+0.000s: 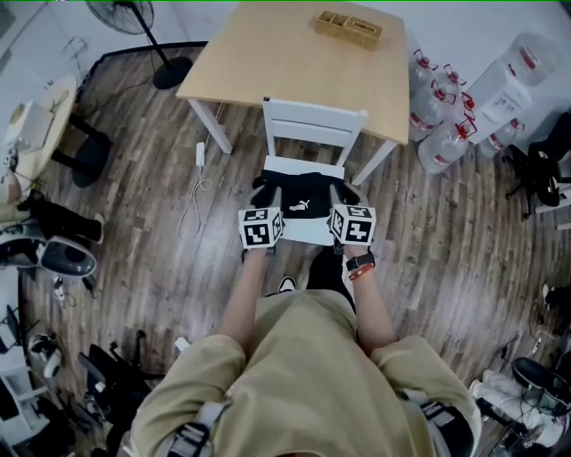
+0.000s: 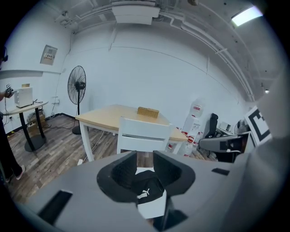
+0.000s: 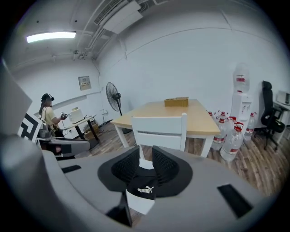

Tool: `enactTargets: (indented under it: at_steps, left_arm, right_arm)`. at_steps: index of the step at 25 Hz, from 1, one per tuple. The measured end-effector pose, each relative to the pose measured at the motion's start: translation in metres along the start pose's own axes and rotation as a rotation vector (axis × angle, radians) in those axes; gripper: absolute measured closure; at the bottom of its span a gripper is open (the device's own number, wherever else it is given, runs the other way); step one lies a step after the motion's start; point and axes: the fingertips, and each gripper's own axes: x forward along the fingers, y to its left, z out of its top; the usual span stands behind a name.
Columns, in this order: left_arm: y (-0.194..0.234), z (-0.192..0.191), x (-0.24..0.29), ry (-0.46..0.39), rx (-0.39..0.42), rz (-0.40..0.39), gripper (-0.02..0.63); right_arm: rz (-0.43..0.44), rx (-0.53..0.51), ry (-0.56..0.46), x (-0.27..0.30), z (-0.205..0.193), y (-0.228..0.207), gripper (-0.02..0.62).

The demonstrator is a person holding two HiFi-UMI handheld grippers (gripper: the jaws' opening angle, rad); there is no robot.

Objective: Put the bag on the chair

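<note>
A black bag (image 1: 303, 198) with a white logo hangs between my two grippers, just over the seat of the white chair (image 1: 314, 120). My left gripper (image 1: 265, 189) is shut on the bag's left end and my right gripper (image 1: 343, 192) on its right end. In the left gripper view the black fabric (image 2: 146, 188) sits pinched between the ribbed jaws of the left gripper (image 2: 145, 163), with the chair (image 2: 144, 134) straight ahead. The right gripper view shows the same: the bag (image 3: 141, 186) lies in the narrow gap of the right gripper (image 3: 145, 164), and the chair (image 3: 159, 128) stands beyond.
A wooden table (image 1: 294, 54) stands right behind the chair, with a wooden box (image 1: 348, 29) on it. Water bottles (image 1: 442, 125) crowd the floor at the right, a fan (image 1: 134, 27) stands at the left, and a white cable (image 1: 196, 192) lies beside the chair. A person (image 3: 47, 115) stands far left.
</note>
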Motion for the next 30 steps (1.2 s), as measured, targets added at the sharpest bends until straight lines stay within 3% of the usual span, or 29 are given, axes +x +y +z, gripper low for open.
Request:
enactTargets:
  at_steps: [6,10,23,27,30]
  left_arm:
    - [-0.008,0.032,-0.018,-0.086,0.045,-0.006,0.506]
    - [-0.013,0.046,-0.030,-0.132,0.093,-0.002,0.521]
    - [-0.025,0.103,-0.070,-0.295,0.139,-0.027,0.561]
    - [-0.028,0.120,-0.089,-0.387,0.224,0.019,0.578]
    - [-0.027,0.126,-0.095,-0.402,0.180,0.020,0.586]
  right_arm:
    - [0.013,-0.011,-0.108,-0.020,0.038,0.011,0.522]
    - [0.003,-0.077,-0.173,-0.031,0.060,0.023,0.540]
    - [0.036,-0.140,-0.350,-0.075,0.107,0.044,0.574]
    - [0.035,-0.138,-0.375,-0.084,0.110,0.047,0.574]
    - [0.036,-0.110,-0.388,-0.088,0.113,0.046,0.574]
